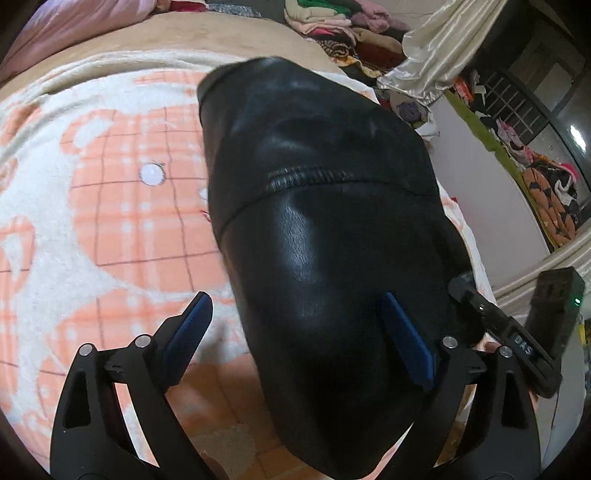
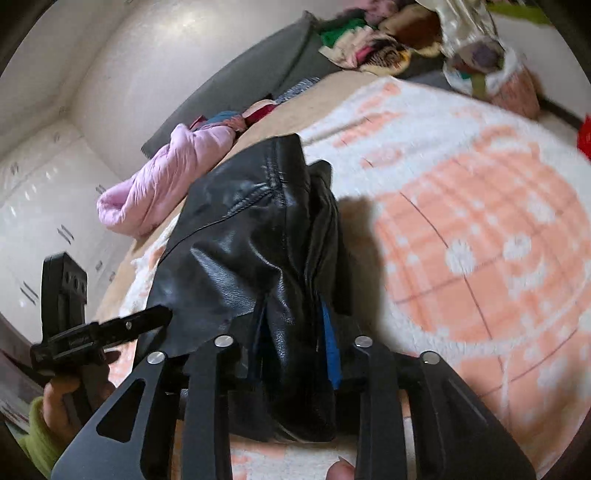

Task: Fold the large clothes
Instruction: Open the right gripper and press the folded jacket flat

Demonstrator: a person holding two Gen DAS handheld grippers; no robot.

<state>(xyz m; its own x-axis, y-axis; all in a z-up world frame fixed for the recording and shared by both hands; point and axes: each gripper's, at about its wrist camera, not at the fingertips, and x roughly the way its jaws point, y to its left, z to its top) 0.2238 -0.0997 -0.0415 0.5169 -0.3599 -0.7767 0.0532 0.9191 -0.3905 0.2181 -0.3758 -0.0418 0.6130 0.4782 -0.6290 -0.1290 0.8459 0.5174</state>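
Two views share one black leather garment [image 1: 325, 236], and neither shows it whole: from the left wrist its near end runs out of the bottom of the picture, and from the right wrist its lower folds vanish behind the tong arms. It lies bunched and partly folded on a peach-and-white checked blanket [image 1: 110, 206] spread over the bed. The left tongs [image 1: 295, 332] stand wide apart; one blue pad [image 1: 192, 328] is over bare blanket, the other blue pad [image 1: 402, 339] lies along the garment's flank, and they do not pinch it. The right tongs [image 2: 295, 332] are narrow, with a thick fold of leather bunched between the blue pads [image 2: 330, 343]; whether those pads press on it is hard to make out, since the leather hides most of them. A hand [image 2: 61, 402] in a yellow-green cuff holds the left tongs' handle at the right-wrist view's left edge. Piled clothes [image 1: 332, 22] beyond the far end of the bed are blurred. A pink padded garment [image 2: 166, 181] lies near the bed's far edge, apart from the leather. Open blanket stretches wide on the leather's other side.
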